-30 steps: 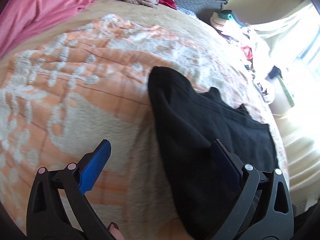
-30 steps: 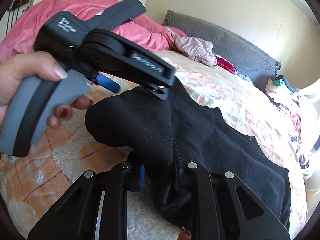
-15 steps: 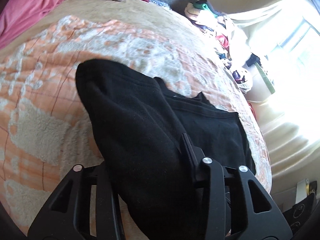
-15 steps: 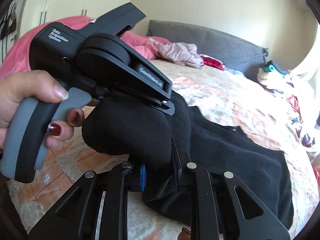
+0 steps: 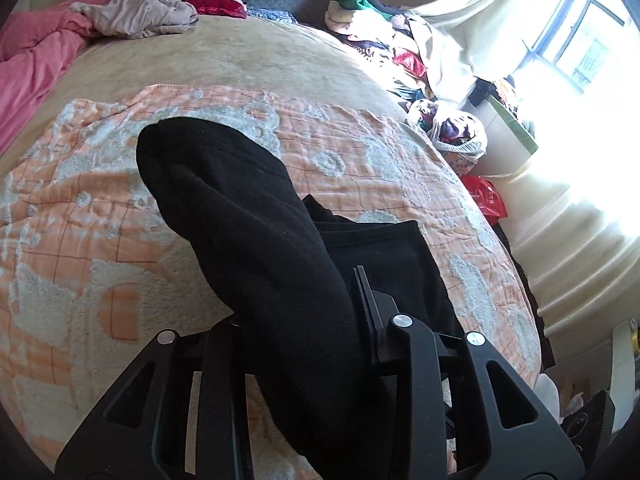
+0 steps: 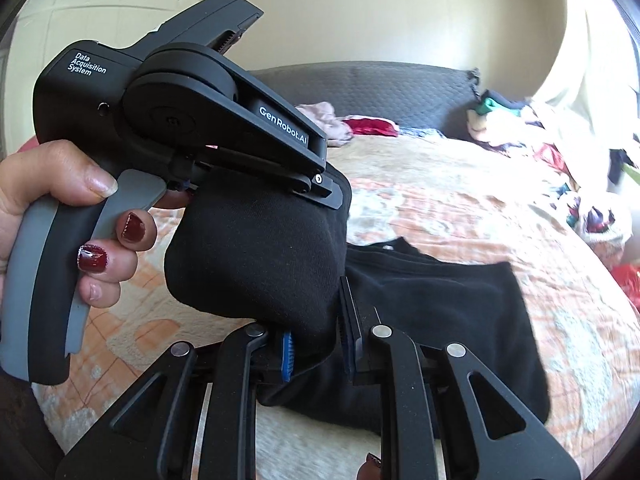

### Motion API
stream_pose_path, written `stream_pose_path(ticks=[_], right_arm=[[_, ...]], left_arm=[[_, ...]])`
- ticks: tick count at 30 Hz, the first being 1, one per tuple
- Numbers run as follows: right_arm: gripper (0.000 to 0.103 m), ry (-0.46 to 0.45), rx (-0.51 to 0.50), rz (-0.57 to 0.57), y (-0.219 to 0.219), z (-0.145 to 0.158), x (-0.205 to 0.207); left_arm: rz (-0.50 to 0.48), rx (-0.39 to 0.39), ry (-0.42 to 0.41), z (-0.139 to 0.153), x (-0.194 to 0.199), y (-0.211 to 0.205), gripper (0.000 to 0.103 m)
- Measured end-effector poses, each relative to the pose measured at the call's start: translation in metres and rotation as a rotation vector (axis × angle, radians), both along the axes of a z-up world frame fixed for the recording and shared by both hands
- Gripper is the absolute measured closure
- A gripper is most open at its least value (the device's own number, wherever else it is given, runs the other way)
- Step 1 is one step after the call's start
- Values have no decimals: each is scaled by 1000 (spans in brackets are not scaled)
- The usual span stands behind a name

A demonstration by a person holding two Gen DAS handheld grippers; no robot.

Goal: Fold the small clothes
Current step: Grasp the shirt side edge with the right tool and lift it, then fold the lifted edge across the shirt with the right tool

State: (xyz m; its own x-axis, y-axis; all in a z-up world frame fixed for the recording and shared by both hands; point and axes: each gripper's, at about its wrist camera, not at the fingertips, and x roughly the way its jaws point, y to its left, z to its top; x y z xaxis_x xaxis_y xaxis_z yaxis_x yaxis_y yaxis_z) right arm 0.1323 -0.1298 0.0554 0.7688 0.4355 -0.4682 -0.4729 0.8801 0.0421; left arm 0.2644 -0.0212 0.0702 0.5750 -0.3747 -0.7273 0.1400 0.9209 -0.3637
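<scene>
A small black garment [image 5: 248, 216] lies on the bed, one end lifted off the orange and white blanket [image 5: 72, 216]. My left gripper [image 5: 296, 316] is shut on the lifted end, which bulges forward between the fingers. My right gripper [image 6: 316, 340] is shut on the same lifted fold of the garment [image 6: 256, 264], just below the left gripper's body [image 6: 192, 120], held in a hand. The rest of the garment [image 6: 440, 320] lies flat to the right.
A pink quilt [image 5: 36, 52] and a beige garment [image 5: 140, 12] lie at the bed's far end by a grey headboard [image 6: 380, 92]. A clothes pile [image 5: 384, 32] and bags [image 5: 460, 136] stand past the bed's right edge by the window.
My left gripper went from open beside the garment to shut on its end. Both grippers have lifted that end higher off the blanket.
</scene>
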Motion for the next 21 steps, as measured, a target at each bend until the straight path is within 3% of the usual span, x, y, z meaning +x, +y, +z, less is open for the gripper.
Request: stream_pose_path(ticks=[10, 21], right_arm=[[87, 112, 108, -152, -63, -11, 4], [91, 382, 338, -244, -115, -39, 18]], left_arm=[[-98, 54, 35, -12, 19, -79, 81], [-135, 89, 98, -46, 36, -126, 81]])
